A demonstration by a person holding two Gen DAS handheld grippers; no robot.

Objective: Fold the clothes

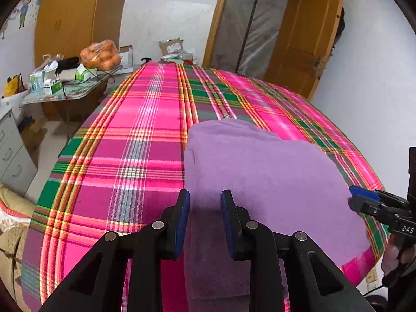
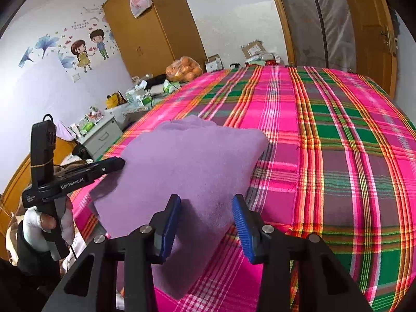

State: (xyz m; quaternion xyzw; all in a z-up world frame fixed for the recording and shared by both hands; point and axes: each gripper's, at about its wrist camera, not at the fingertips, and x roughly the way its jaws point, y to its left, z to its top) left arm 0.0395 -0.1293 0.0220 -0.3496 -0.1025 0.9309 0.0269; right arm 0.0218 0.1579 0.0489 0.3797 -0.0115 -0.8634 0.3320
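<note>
Lying near the front edge of a pink, green and orange plaid bedspread (image 1: 124, 140), a folded lilac fleece garment (image 1: 260, 171) sits flat, its near end hanging slightly over the bed's edge; the left gripper (image 1: 205, 200) stands over the garment's left-hand border, jaws partly apart, with fleece visible in the gap between the blue pads but neither pad plainly pressing on it; from the right wrist view the same tool's fingers (image 2: 111, 165) meet the cloth's side edge, and whether they pinch it cannot be told; the right gripper (image 2: 206, 205) holds its jaws wide over the garment's near corner, lilac fabric passing between and beneath the ribbed blue pads without a clear grip; a gloved hand (image 2: 49, 223) carries the left tool; a cluttered side table (image 1: 65, 91) stands beyond the bed.
</note>
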